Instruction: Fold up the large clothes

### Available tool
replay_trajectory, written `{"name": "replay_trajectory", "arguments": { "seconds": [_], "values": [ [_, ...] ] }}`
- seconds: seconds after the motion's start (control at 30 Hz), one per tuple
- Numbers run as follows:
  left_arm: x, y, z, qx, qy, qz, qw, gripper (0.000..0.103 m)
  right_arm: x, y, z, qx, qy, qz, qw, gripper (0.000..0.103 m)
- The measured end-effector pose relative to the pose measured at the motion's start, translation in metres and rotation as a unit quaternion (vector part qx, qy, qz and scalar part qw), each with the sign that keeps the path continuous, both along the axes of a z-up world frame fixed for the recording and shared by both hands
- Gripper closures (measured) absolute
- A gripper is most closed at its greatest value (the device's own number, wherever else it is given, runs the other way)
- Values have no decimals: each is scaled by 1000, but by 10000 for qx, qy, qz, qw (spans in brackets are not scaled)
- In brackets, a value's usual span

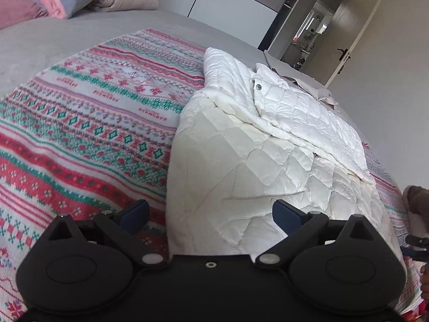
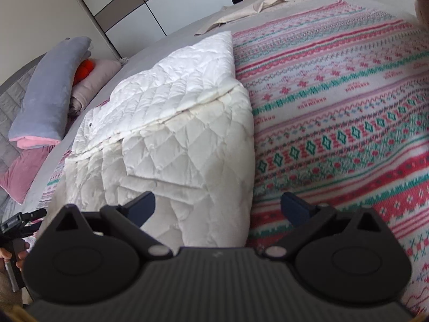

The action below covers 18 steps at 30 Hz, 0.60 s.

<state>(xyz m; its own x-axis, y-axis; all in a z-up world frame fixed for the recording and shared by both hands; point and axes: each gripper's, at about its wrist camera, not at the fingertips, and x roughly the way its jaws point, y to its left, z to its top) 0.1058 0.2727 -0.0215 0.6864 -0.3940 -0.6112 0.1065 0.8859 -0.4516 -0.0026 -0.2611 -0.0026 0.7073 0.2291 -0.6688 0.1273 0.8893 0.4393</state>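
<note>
Left gripper (image 1: 210, 214): hovering nearest the lens, tongs standing wide apart and holding nothing; the near left edge of the folded garment is lying between and just beyond the blue pads.
Right gripper (image 2: 217, 209): hovering likewise, tongs spread apart and empty; the garment's near right edge is sitting between them.
White quilted jacket (image 1: 262, 145): the task's thing, lying in a long folded bundle on the patterned blanket, running away from both cameras; an upper layer is resting doubled over the lower one, with a metal snap (image 1: 258, 87) showing near the far end.
Patterned blanket (image 1: 88, 123): red, green and white knit-style cover, spreading under the jacket and off to both sides.
Grey bedsheet (image 1: 53, 40): showing beyond the blanket.
Beige cloth (image 2: 249, 10): lying crumpled on the far side of the bed, well apart from the jacket.
Pillows (image 2: 45, 94): grey, pink and mauve, piling at the head of the bed, with an orange item (image 2: 85, 68) tucked among them.
Wardrobe (image 2: 150, 2): standing behind the bed.
Door (image 1: 346, 43): standing open at the far right.
Step in hand: judging by the lengthwise fold in place and both tools empty, the person is lining up on the near end.
Next move: probably closing each tool on a near corner through all layers, then carrying that end toward the far end evenly, so the slippery padding is not sliding askew.
</note>
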Motion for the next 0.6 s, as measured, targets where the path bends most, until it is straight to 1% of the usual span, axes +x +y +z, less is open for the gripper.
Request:
{"name": "replay_trajectory", "arguments": {
  "seconds": [0.1, 0.13, 0.2, 0.23, 0.3, 0.37, 0.43, 0.53, 0.6],
  "values": [
    [-3, 17, -5, -524, 121, -66, 9985, 4, -8, -6, -7, 431, 92, 24, 9990, 2],
    [-5, 24, -5, -782, 186, -37, 9968, 4, -11, -9, -9, 621, 91, 11, 9980, 2],
    [-8, 37, -8, -1315, 336, 56, 9907, 4, -17, -15, -12, 992, 87, -25, 9950, 2],
    [-10, 44, -9, -1612, 427, 79, 9860, 4, -20, -18, -13, 1193, 81, -61, 9928, 2],
    [-13, 55, -13, -2022, 572, 54, 9777, 4, -27, -24, -17, 1523, 64, -137, 9882, 2],
    [-15, 60, -16, -2212, 655, -80, 9730, 4, -31, -27, -20, 1776, 56, -178, 9839, 2],
    [-18, 60, -17, -2265, 696, -257, 9712, 5, -33, -26, -22, 1935, 65, -138, 9810, 4],
    [-24, 54, -18, -2302, 747, -529, 9688, 7, -35, -18, -23, 2017, 98, -13, 9794, 9],
    [-28, 47, -19, -2375, 779, -738, 9654, 7, -35, -11, -25, 2031, 122, 82, 9790, 13]
  ]
}}
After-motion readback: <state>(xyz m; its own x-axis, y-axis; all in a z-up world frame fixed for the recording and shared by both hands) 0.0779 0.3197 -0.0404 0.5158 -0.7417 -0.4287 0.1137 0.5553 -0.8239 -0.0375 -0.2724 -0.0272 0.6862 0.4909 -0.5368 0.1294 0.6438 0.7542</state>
